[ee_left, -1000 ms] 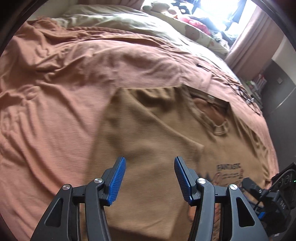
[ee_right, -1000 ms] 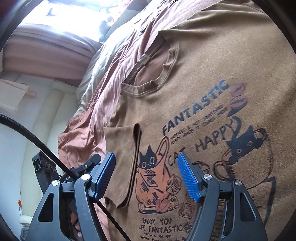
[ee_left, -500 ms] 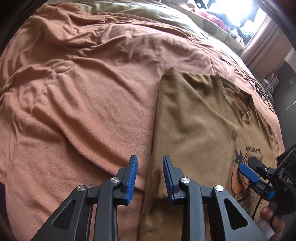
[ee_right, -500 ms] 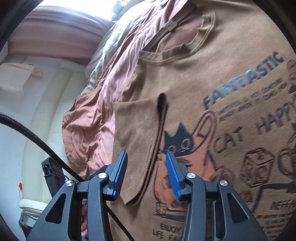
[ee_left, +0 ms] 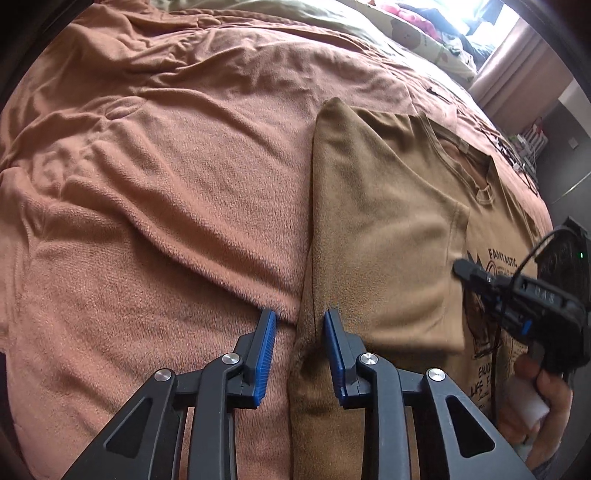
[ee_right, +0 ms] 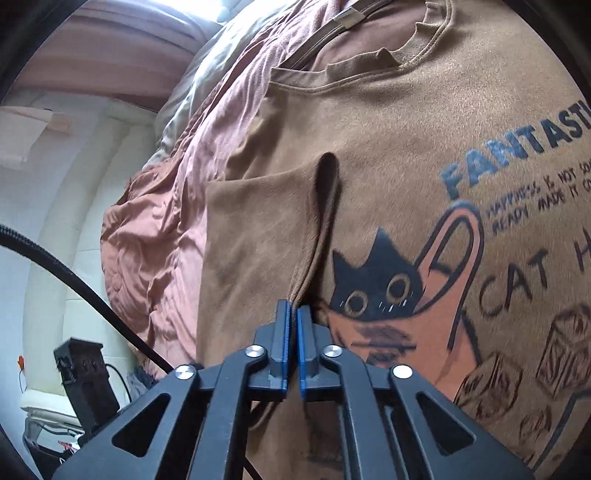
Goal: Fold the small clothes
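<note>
A tan T-shirt (ee_left: 373, 221) with a cat print and "FANTASTIC" lettering (ee_right: 517, 147) lies face up on the bed. Its sleeve (ee_right: 258, 229) is folded inward over the chest. My left gripper (ee_left: 299, 326) is open, with its blue pads either side of the shirt's folded left edge. My right gripper (ee_right: 291, 317) is shut on the sleeve's hem, just beside the printed cat. In the left wrist view the right gripper (ee_left: 517, 295) shows over the print, with a person's hand (ee_left: 546, 384) holding it.
A rumpled rust-orange blanket (ee_left: 155, 192) covers the bed to the left of the shirt. Pillows and soft toys (ee_left: 424, 33) lie at the far end near a curtain (ee_left: 517, 70). A black cable (ee_right: 74, 269) crosses the right wrist view.
My left gripper moved from over the shirt to its left edge and narrowed. My right gripper dropped closer to the folded sleeve and went from wide open to shut on its hem.
</note>
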